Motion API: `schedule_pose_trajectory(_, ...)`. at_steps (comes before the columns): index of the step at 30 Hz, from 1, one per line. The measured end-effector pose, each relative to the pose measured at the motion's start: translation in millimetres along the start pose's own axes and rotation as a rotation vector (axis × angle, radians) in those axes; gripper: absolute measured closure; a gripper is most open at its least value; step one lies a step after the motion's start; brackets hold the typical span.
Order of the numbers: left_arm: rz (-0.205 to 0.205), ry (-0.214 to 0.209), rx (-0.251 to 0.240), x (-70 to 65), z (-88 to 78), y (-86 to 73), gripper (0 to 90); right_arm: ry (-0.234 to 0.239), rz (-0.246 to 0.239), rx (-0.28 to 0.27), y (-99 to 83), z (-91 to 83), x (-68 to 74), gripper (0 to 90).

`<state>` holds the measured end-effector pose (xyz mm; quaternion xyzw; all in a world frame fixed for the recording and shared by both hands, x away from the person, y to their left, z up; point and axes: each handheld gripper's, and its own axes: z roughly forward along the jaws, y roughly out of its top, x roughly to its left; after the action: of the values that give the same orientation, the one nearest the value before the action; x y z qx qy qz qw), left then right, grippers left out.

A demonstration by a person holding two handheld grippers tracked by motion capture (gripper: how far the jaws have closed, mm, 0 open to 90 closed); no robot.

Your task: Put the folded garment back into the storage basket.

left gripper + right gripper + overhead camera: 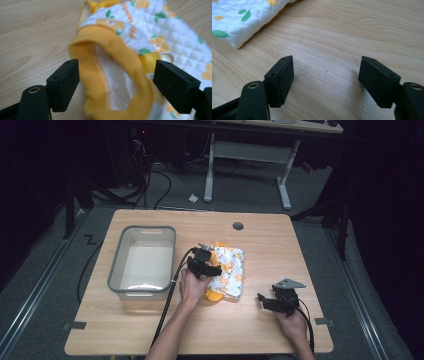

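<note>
- here, a small quilted garment [228,271], white with an orange and green print, lies flat near the middle of the wooden table [150,327].
- its orange ribbed cuff [100,60] forms an open ring at the end nearest the person.
- the left gripper [209,265] rests over the garment's left edge, held by the left hand [192,285].
- in the left gripper view its jaws stand wide apart, one on each side of the cuff; the pads do not press on the fabric, so nothing is gripped.
- an orange strap [149,61] with a metal ring [167,56] sits on the garment just beside the far jaw.
- the right gripper [270,301] lies low on the table to the right of the garment and apart from it, held by the right hand [294,322].
- in the right gripper view its jaws are spread over bare wood, holding nothing; a corner of the garment shows at the upper left.
- a grey bin [116,270] stands on the table to the left of the garment, near the left hand but not touching it.
- a black cable [167,307] trails from the left gripper toward the table's near edge.
</note>
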<state>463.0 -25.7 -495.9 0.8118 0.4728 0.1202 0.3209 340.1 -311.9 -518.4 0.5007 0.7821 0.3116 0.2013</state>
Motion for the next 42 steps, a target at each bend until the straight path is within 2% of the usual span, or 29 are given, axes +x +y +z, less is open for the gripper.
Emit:
schedule_pose_trajectory(6,-0.010,0.024,0.038,4.3,7.5,-2.6,20.3,0.000,0.000,0.000,0.0,0.0,0.0,28.7)
schedule_pose_trajectory(10,-0.020,0.021,0.071,5.5,14.7,-5.9,20.3,0.000,0.000,0.000,0.0,0.0,0.0,28.7)
schedule_pose_trajectory(14,0.004,0.032,0.067,3.0,16.1,-7.4,22.0,0.001,0.000,0.000,0.0,0.0,0.0,28.7)
schedule_pose_trajectory(15,0.014,0.033,0.062,1.6,15.8,-7.9,23.6,0.000,0.000,0.000,0.0,0.0,0.0,28.6)
schedule_pose_trajectory(19,0.049,0.009,0.041,-3.2,13.2,-10.2,38.9,0.000,0.000,0.000,0.0,0.0,0.0,28.6)
schedule_pose_trajectory(31,0.050,-0.031,0.008,-9.7,10.8,-14.6,66.4,0.000,0.000,0.000,0.0,0.0,0.0,28.7)
schedule_pose_trajectory(36,0.059,-0.038,0.007,-11.2,9.7,-14.8,71.6,0.001,0.000,0.000,0.0,0.0,0.0,28.7)
schedule_pose_trajectory(42,0.048,-0.048,0.002,-9.7,6.8,-13.6,73.5,0.002,-0.001,-0.001,0.0,0.1,0.0,28.7)
